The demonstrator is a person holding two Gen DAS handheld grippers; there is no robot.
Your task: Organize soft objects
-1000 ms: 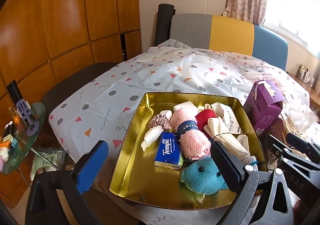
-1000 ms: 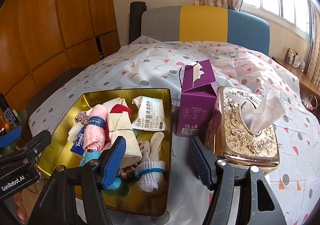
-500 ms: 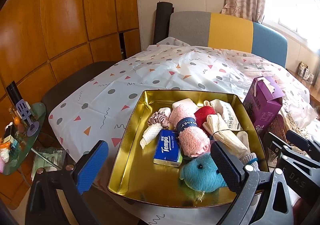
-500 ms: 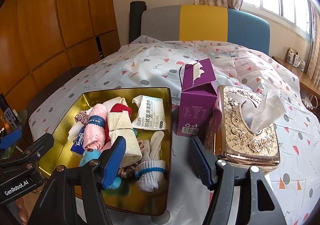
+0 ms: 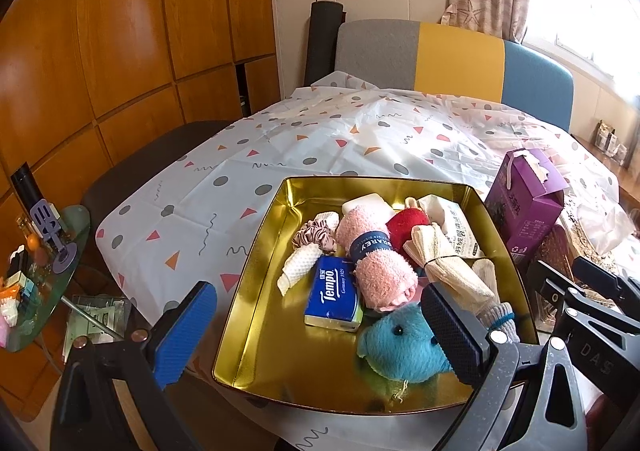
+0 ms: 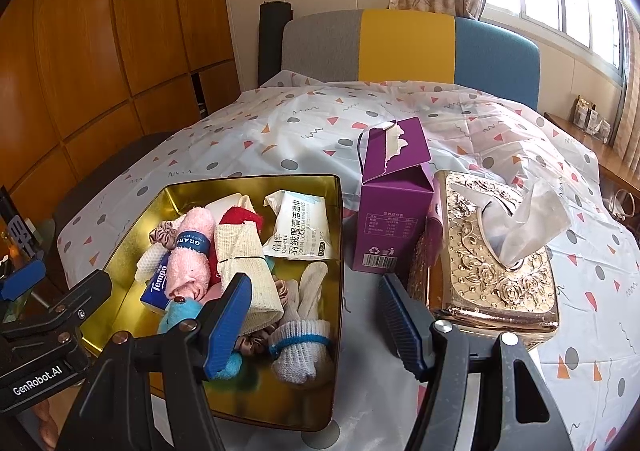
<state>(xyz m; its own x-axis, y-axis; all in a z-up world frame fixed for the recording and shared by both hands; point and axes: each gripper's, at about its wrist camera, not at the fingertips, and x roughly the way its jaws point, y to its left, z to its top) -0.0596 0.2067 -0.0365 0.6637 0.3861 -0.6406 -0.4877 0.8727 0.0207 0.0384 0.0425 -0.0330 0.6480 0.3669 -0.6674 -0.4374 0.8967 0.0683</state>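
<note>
While my two claws hang spread and empty near the gold tray (image 5: 256,291), the left gripper (image 5: 316,327) and right gripper (image 6: 316,315) touch nothing; inside the tray lie the pink towel roll (image 5: 376,263), blue plush (image 5: 404,347), and Tempo tissue pack (image 5: 332,293).

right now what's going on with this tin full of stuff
A person holds two grippers over a table, and neither has picked anything up. The left gripper and the right gripper both hover with jaws open and empty near the front edge of the gold tin. The tin holds a pink towel roll, a blue plush, a Tempo pack, wipes, socks and scrunchies. A purple box and a tissue box stand to the tin's right.
</note>
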